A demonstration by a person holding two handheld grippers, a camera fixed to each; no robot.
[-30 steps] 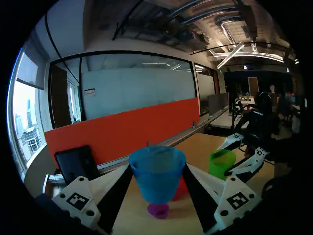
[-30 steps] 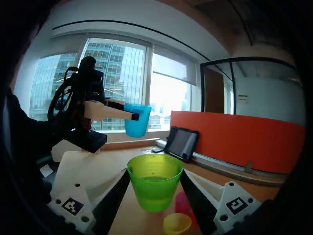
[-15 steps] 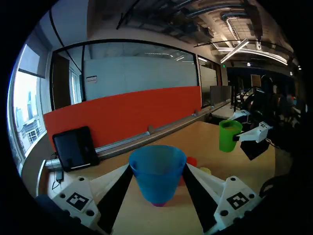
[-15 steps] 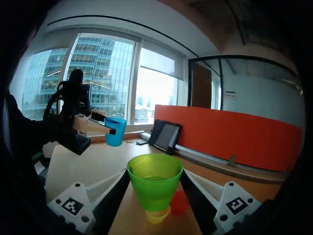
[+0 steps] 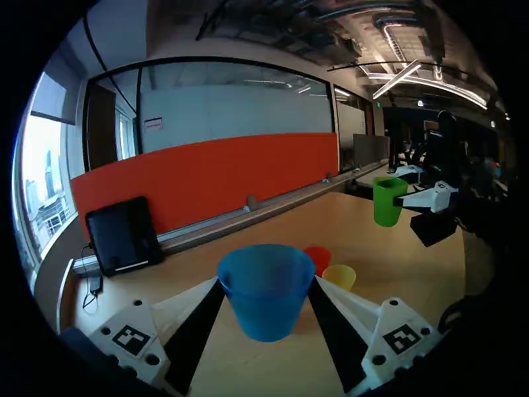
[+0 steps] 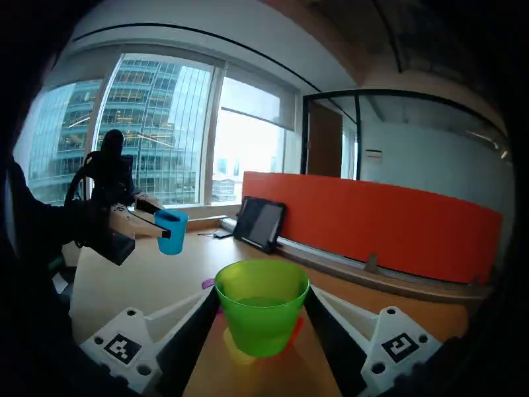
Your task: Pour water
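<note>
Desk [image 5: 377, 248] with red cup [image 5: 319, 255] in left gripper view; left tool [image 5: 266, 286] pinching blue cup [image 5: 266, 308], right tool [image 6: 262, 294] green cup [image 6: 262, 321].

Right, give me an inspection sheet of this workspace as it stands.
Surface: wooden desk, small cups standing on it.
Job's things: blue cup, upright; green cup, upright, liquid seemingly inside.
Clutter: red cup and yellow cup side by side; tablet propped up before the orange divider.
Grippers: left gripper shut on the blue cup; right gripper shut on the green cup; both above the desk.
Cables: one cable beside the tablet.
Surroundings: glass wall, windows.
</note>
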